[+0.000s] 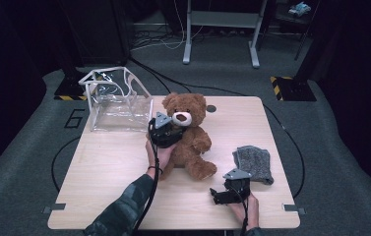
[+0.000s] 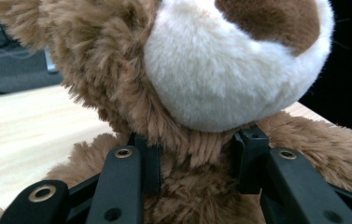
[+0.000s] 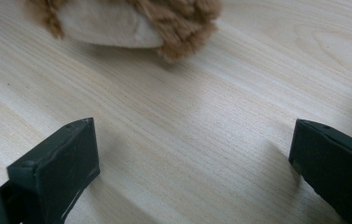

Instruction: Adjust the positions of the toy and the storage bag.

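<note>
Teddy bear sits upright mid-table, just right of the clear bag; it looks light, plush and squashy, so the neck under the muzzle seems the surest hold. Left gripper is clamped there, forearm reaching in from the near edge. Right gripper rests low near the grey cloth, jaws wide apart.

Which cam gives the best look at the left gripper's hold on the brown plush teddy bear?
Left gripper view: the left gripper jaws press into the brown plush teddy bear at its neck, under the white muzzle. High view shows the whole bear sitting upright, but the gripper body hides the contact. Right gripper view catches one bear foot.
</note>
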The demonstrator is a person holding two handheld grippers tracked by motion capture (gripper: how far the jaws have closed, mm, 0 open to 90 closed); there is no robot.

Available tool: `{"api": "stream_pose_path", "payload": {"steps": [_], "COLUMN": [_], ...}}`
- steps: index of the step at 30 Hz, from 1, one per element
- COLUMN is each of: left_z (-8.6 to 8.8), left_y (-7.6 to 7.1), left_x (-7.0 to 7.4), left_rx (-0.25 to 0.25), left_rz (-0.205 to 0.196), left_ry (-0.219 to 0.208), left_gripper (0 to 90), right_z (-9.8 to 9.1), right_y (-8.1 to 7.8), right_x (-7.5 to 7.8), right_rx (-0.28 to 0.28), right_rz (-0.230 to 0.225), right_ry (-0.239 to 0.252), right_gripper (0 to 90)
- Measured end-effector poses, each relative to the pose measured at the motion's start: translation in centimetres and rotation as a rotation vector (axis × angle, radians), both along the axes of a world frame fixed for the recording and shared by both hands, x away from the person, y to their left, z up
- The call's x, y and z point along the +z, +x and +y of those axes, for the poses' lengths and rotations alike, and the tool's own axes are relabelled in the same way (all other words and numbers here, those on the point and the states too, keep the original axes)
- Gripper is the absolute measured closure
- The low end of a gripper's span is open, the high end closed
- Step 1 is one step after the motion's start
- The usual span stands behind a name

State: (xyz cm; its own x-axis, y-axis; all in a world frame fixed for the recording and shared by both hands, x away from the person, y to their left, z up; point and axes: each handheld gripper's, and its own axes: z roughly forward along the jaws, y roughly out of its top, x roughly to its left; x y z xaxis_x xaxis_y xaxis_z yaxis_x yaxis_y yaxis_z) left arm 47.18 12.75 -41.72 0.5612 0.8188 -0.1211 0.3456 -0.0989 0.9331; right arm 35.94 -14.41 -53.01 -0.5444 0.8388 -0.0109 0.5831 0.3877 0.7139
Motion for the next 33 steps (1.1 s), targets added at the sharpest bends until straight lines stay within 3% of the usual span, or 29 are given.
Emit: {"api": "stream_pose_path", "payload": {"steps": [16,33], "left_z": [4.3,10.8], "left_y": [-0.7,-2.3], "left_x": [3.7,4.9], "left_rx": [-0.041,-0.008], "left_rz": [0.011,0.053], "left_ry": [0.045,0.113], "left_gripper": [61.5,60.8], "right_z": [0.0,0.0], "right_y": [0.1,0.1], "right_x": [0.0,0.0], "right_rx": [0.004,0.004], "right_rz": [-0.001,0.002], "right_ry": [0.002,0.002], "right_gripper": [0.7,0.7]}}
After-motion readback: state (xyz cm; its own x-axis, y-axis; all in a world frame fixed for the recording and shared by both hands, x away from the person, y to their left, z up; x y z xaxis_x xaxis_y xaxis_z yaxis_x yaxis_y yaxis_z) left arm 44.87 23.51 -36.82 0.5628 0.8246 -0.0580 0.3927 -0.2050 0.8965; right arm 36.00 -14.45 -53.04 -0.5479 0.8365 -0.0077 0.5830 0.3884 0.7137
